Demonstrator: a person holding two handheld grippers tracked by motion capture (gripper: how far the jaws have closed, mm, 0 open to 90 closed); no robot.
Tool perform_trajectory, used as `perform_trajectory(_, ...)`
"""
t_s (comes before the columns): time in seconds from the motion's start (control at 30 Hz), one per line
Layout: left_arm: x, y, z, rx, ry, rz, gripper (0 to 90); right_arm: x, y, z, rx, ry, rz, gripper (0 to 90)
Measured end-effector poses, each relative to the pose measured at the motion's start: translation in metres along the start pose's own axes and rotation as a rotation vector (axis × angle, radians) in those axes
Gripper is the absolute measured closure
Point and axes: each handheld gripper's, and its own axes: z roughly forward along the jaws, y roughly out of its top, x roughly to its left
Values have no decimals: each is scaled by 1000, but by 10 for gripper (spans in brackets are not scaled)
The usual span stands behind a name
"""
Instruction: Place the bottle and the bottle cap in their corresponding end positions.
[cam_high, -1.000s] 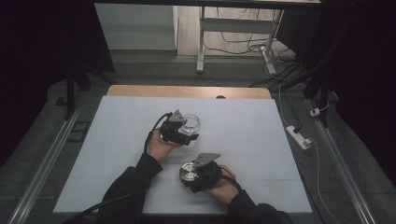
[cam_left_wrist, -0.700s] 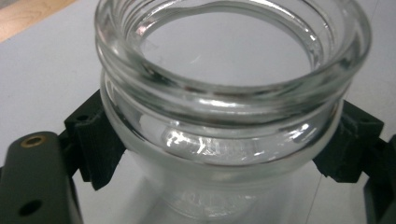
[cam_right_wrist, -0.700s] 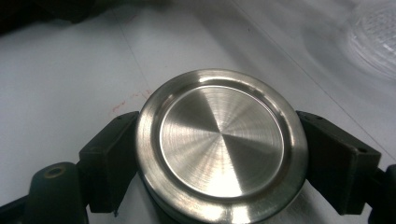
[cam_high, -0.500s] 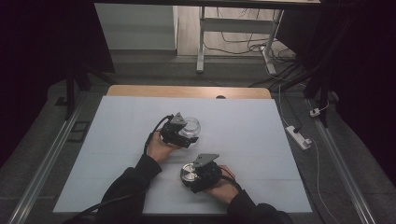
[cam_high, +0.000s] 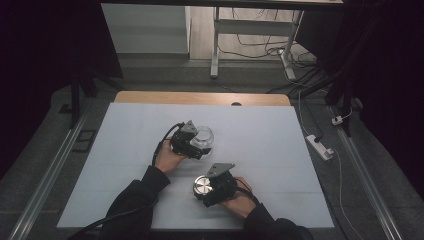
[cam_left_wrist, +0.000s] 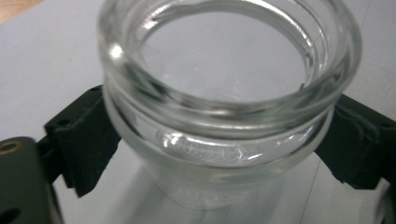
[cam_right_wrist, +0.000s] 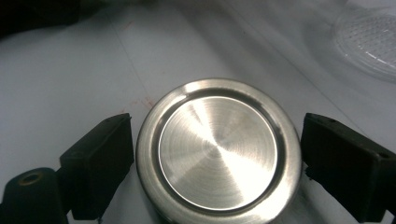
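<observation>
Now we are at the release step: both pairs of jaws have just been opening. The left gripper (cam_high: 196, 143) stands open around the glass jar (cam_left_wrist: 229, 93), the right gripper (cam_high: 210, 187) open around the metal lid (cam_right_wrist: 217, 149). Next, we judge, both should back away without touching them.

The left gripper (cam_left_wrist: 205, 154) has let go of the glass jar (cam_left_wrist: 229, 98); the right gripper (cam_right_wrist: 217, 158) has freed the metal lid (cam_right_wrist: 218, 151).

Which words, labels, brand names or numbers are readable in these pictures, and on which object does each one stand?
None can be read.
Glass jar: clear glass, no label or print.
Metal lid: plain brushed metal, no marking.
White table: no writing visible.
</observation>
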Motion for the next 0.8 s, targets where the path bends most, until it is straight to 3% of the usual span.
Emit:
perform_trajectory(0.17,0,3,-7,9,0,3,30,-1,3,-5,-16,-2,8,72)
perform_trajectory(0.3,0,1,-14,11,-15,-17,0,-1,5,-11,-28,-7,7,60)
perform_trajectory(0.8,-12,-15,-40,10,-23,-42,0,-2,9,-23,-71,21,40,30)
